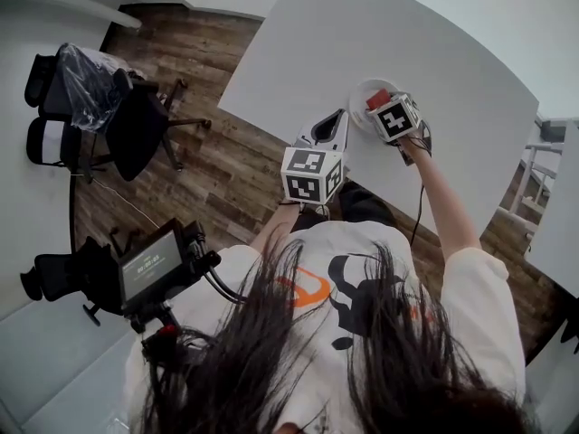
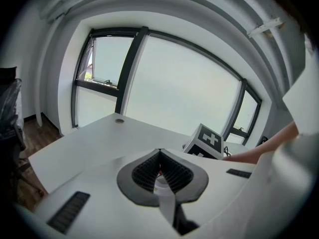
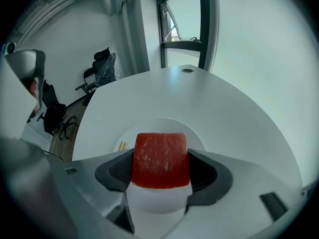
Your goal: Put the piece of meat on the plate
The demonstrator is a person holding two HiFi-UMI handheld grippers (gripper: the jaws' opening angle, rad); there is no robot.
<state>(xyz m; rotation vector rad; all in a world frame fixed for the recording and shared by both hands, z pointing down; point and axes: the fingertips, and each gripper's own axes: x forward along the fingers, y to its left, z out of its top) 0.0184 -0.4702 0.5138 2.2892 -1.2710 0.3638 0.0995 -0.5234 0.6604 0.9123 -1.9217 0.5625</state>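
Right tool is clamped on the piece of meat, a red block held by its two sides over the white plate on the bench; I cannot tell whether the meat's underside touches the plate. Left tool is closed on nothing and held off the near bench edge, so nothing steadies the plate. Risks as I judge them: meat sticking to one pad on release and tipping over the rim, or the lowering tool nudging the loose plate sideways.
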